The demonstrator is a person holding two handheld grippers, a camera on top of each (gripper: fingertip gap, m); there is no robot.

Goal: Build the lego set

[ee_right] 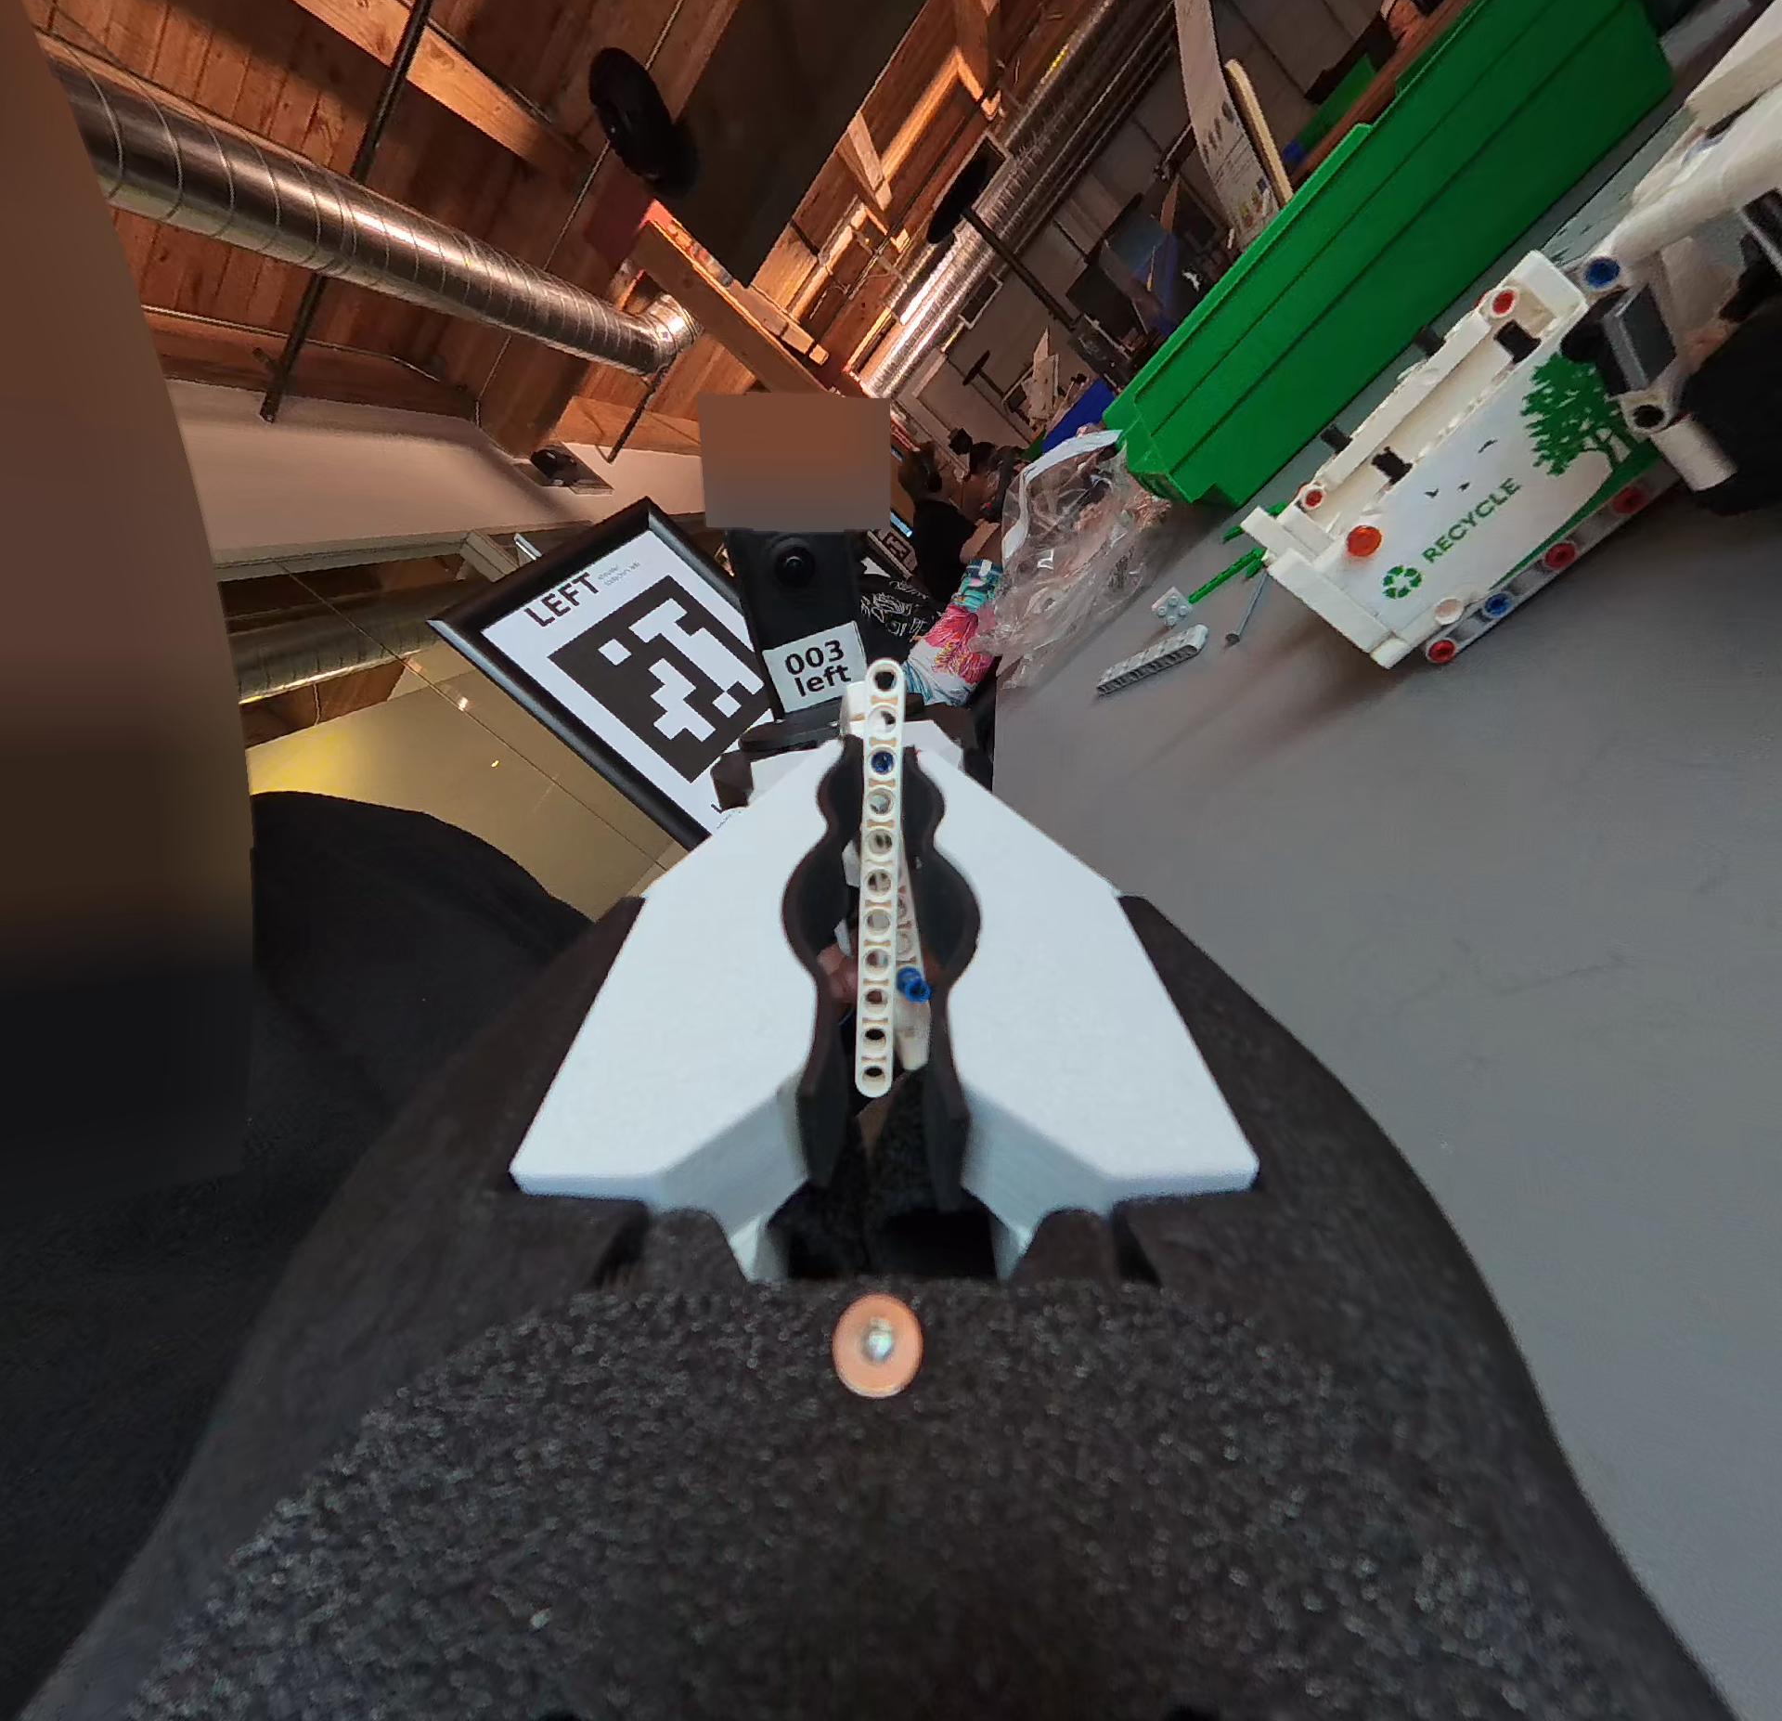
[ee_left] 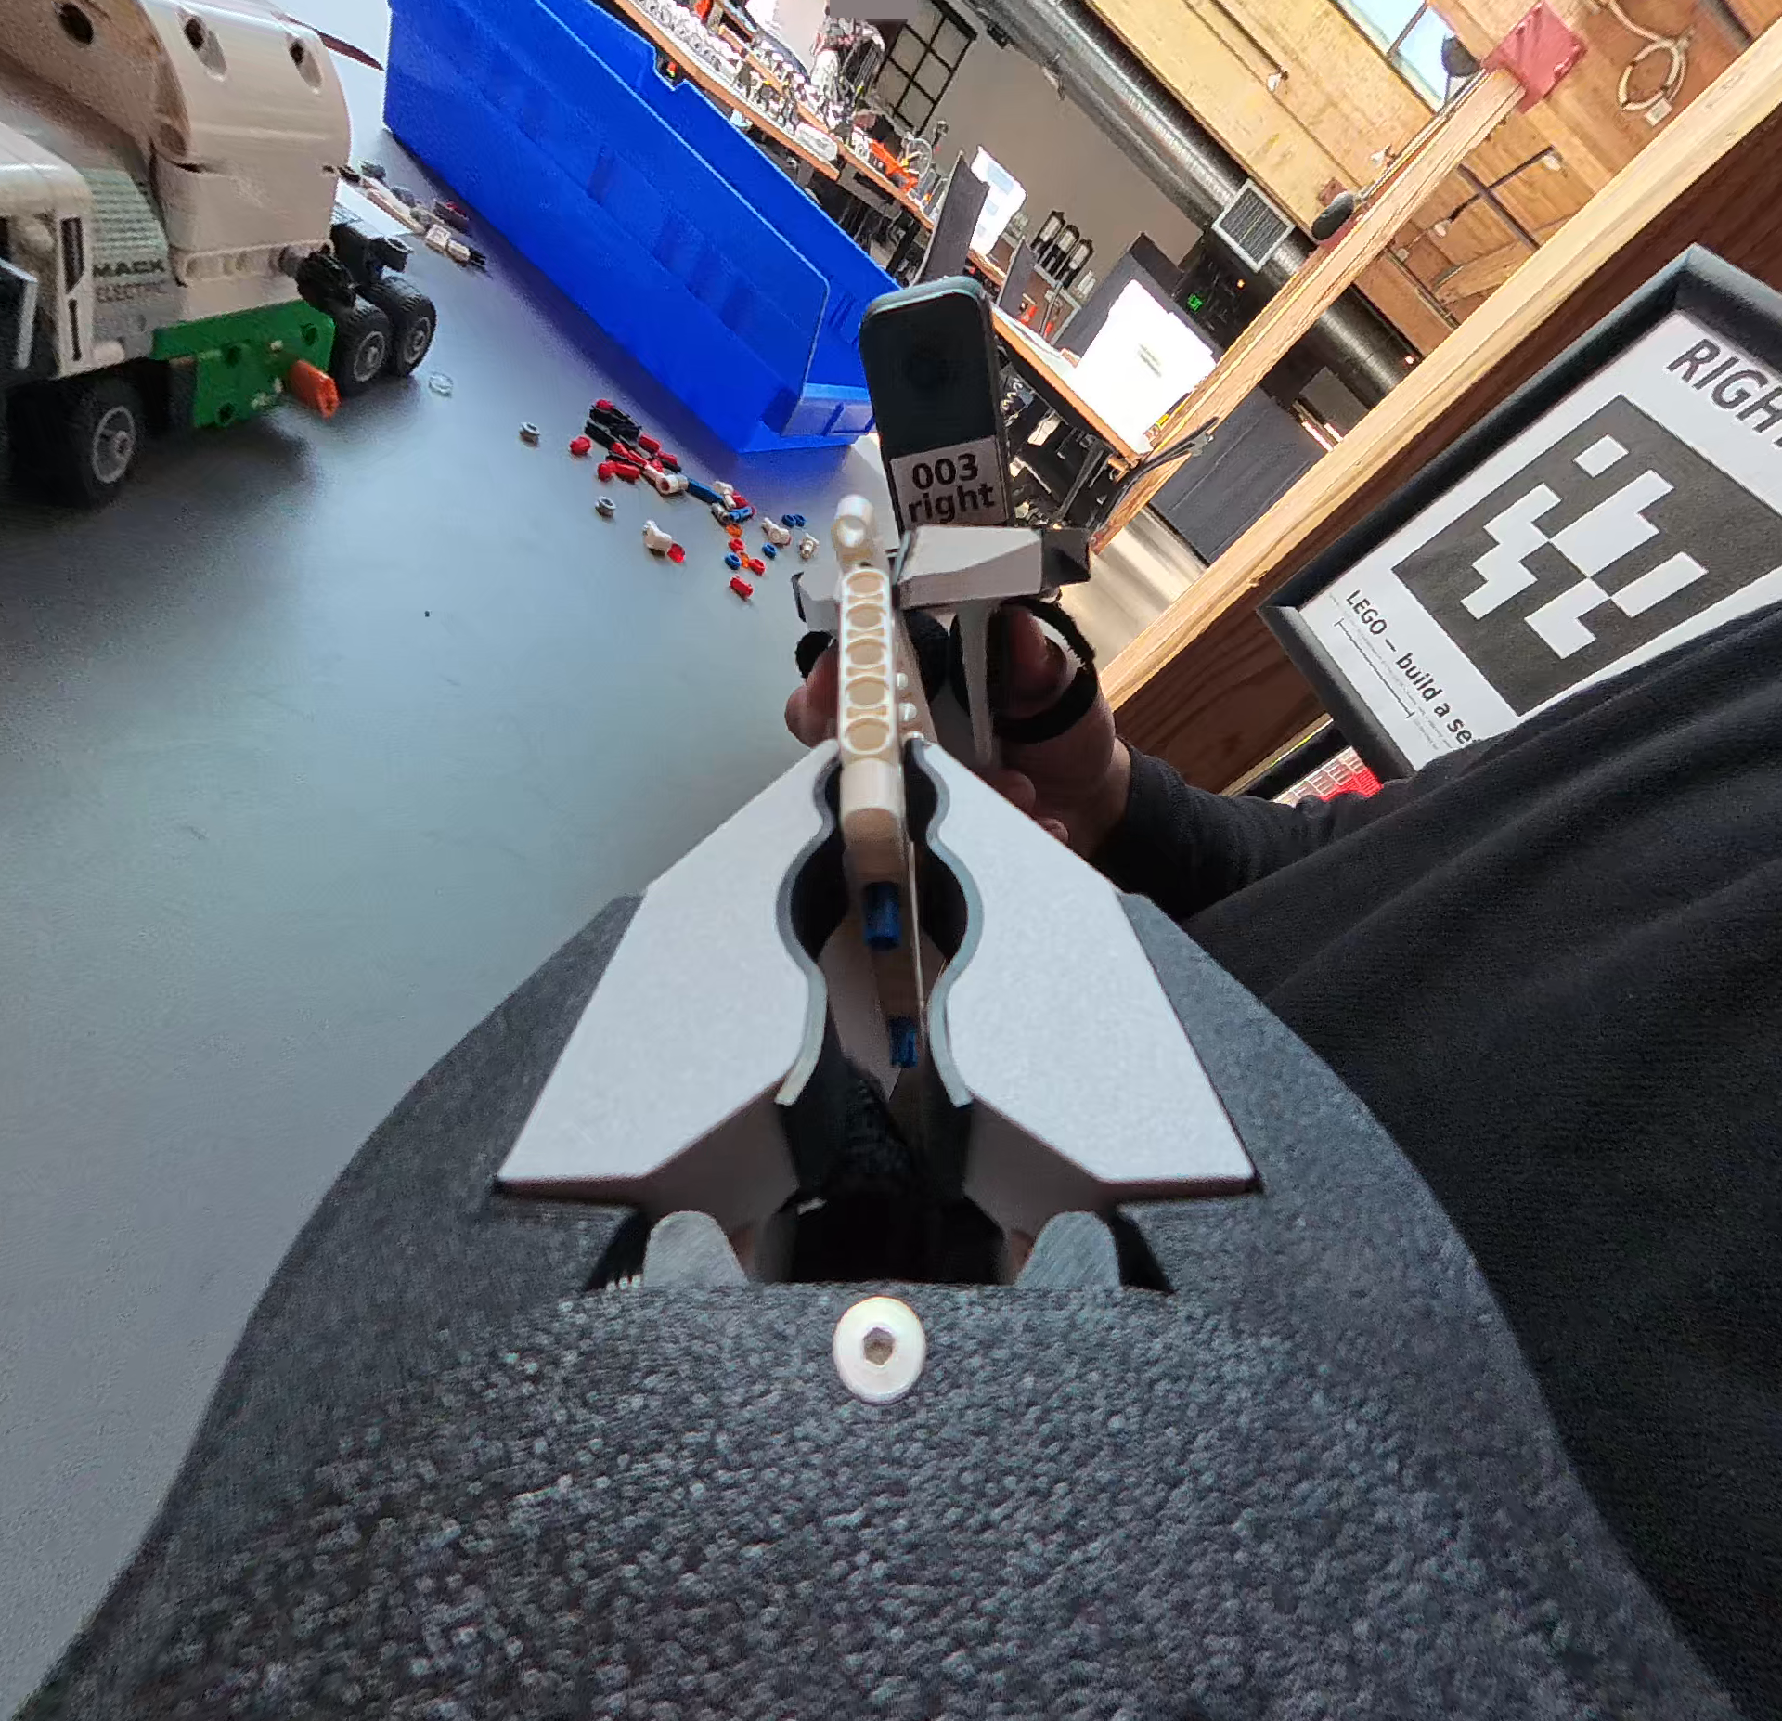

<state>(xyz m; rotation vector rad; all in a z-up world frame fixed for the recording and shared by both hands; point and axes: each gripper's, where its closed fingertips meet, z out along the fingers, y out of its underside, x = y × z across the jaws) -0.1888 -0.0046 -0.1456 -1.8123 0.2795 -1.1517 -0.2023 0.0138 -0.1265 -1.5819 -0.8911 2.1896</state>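
I hold a long white Lego beam point(ee_left: 865, 652) with blue pins point(ee_left: 879, 915) between both grippers, above the grey table point(ee_left: 289, 807). My left gripper point(ee_left: 873, 780) is shut on its near end. My right gripper point(ee_right: 879, 780) is shut on the same beam point(ee_right: 877, 913), which runs lengthwise between its jaws; a second white piece with a blue pin point(ee_right: 910, 982) sits beside it. The grippers face each other: the right one point(ee_left: 969, 566) shows at the beam's far end in the left wrist view, and the left one point(ee_right: 820, 739) shows beyond the beam tip in the right wrist view.
A partly built white and green Lego truck point(ee_left: 193, 257) stands far left, beside a blue bin point(ee_left: 617, 180) and several loose small pieces point(ee_left: 675, 503). The right wrist view shows a white Lego container body point(ee_right: 1446, 527), a green bin point(ee_right: 1398, 228), a plastic bag point(ee_right: 1070, 556) and a grey beam point(ee_right: 1152, 664). The tips of both grippers are at nearly the same place.
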